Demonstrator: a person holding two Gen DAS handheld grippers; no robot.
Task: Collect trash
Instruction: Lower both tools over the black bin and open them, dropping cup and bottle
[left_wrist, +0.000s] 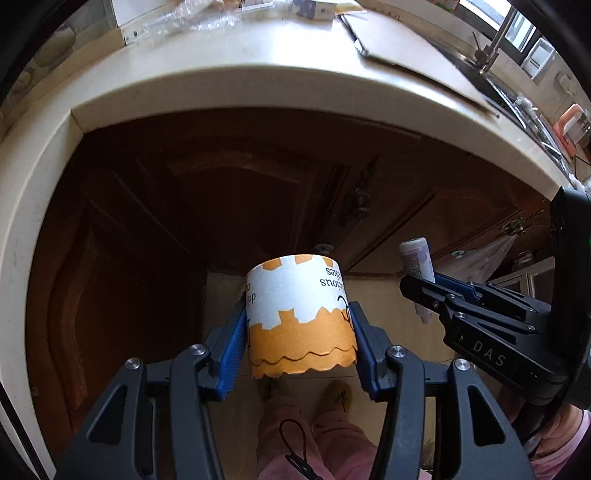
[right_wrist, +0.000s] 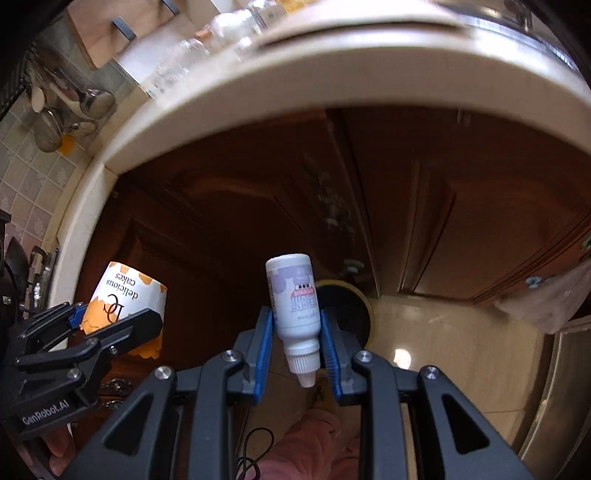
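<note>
- Our left gripper (left_wrist: 301, 332) is clamped on an orange-and-white paper cake cup (left_wrist: 299, 314), lower centre of the left wrist view, printed "delicious cakes".
- Our right gripper (right_wrist: 297, 343) grips a small white squeeze bottle (right_wrist: 295, 306), nozzle toward the camera, centre of the right wrist view.
- Both point down past the cream countertop edge (left_wrist: 258, 92) at dark wood cabinet doors (left_wrist: 221, 192) and tiled floor (right_wrist: 461, 350).

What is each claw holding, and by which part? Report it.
Left claw: orange-and-white paper cake wrapper, gripped by its sides. Right claw: small white plastic bottle, gripped around its body.
</note>
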